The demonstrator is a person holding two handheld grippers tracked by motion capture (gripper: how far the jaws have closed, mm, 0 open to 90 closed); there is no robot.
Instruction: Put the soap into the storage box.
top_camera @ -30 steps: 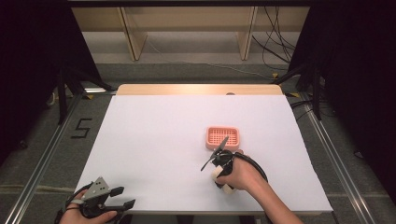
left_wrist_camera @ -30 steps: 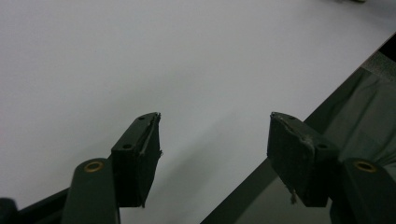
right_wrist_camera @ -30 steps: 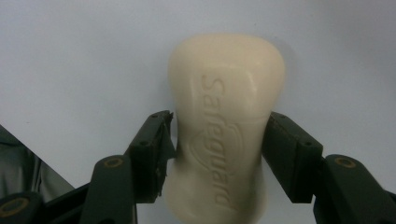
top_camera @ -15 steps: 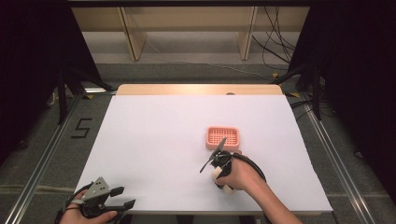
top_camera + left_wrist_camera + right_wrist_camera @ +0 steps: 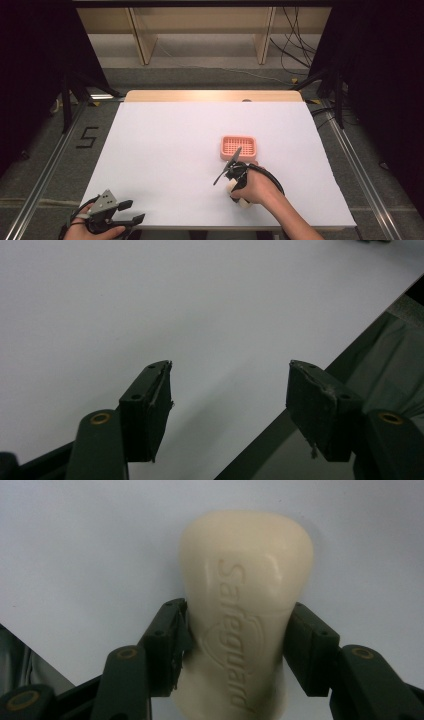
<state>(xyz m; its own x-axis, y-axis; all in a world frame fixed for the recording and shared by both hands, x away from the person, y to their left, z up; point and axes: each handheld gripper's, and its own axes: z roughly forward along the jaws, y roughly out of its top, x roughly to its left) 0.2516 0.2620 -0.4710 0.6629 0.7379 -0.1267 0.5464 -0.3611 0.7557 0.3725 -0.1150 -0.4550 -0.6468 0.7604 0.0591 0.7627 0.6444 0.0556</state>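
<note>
While the pads (image 5: 176,645) of the right gripper (image 5: 235,647) press on both narrow flanks of the soap bar (image 5: 245,610), its jaws have just closed in and then eased a touch, and the bar sits clamped between them. It is taken across its waist, probably because the pinched middle is the slimmest span and gives the flat pads something to bear on; the embossed brand word runs lengthwise and faces the camera, so the bar lies flat on its back on the white table (image 5: 75,540). In the high view the same right gripper (image 5: 235,186) rests low near the table's front edge, right of centre, with the hand (image 5: 257,189) curled over it and a pale end of the soap bar (image 5: 243,202) poking out beneath.

Just beyond it, toward the far edge, stands the pink soap dish (image 5: 238,147), its slatted floor bare. My guess is that the bar is meant for that dish, which would explain a grip that leaves the underside free to set down.

At the front left corner the left gripper (image 5: 122,212) idles, jaws spread wide with nothing between them (image 5: 230,400), likely parked out of the way.

Counted: one soap bar, one dish, two grippers, one table.
</note>
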